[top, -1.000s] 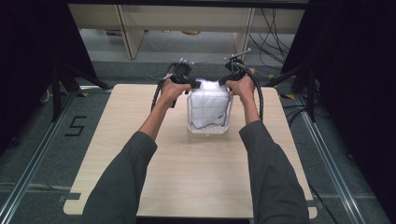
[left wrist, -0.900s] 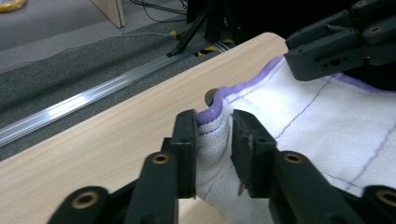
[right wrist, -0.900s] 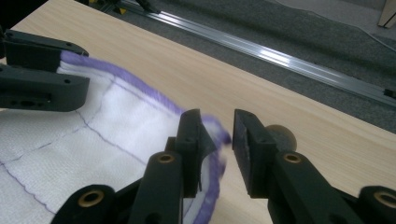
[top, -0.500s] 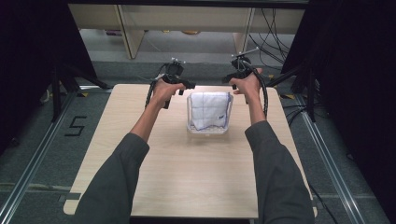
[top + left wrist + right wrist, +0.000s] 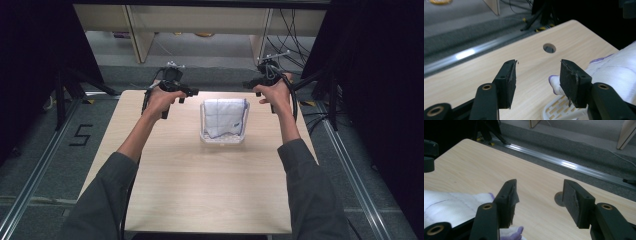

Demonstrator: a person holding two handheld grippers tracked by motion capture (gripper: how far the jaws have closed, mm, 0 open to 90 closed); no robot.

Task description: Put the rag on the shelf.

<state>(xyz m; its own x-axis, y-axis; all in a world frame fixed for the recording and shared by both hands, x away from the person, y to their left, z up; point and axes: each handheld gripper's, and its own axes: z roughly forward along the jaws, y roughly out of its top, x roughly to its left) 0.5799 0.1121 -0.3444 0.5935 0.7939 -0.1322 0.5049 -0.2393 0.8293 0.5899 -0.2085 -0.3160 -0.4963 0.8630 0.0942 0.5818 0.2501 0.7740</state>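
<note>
Left gripper (image 5: 192,93): jaws apart and just been opening, nothing between them; bare table shows in the gap in the left gripper view (image 5: 537,75). Held off the left side of the basket, near its far corner.
Right gripper (image 5: 248,84): jaws likewise apart and just been opening, gap empty in the right gripper view (image 5: 539,197). Held off the right side of the basket, near the other far corner.
Cloth (image 5: 225,117): white, with thin purple-blue lines and edging, folded and lying in the basket; a purple-edged corner pokes out just beside the inner jaw in each gripper view (image 5: 554,83) (image 5: 515,232). Neither pair of pads touches it.
Basket (image 5: 222,140): small clear-white slatted tray, sitting on the far half of the table, about midway left to right. Slatted rim seen low in the left gripper view (image 5: 554,110).
Table (image 5: 200,200): pale wood, near half bare; round holes close to the far corners (image 5: 549,48).
Key relation: the basket lies between the two grippers, inward of each; both stand about equally near, one per side.
Long axis: cloth and basket run near to far, slightly longer that way.
Judgement: load looks set down and let go; any re-grip means closing inward from both sides at once.
</note>
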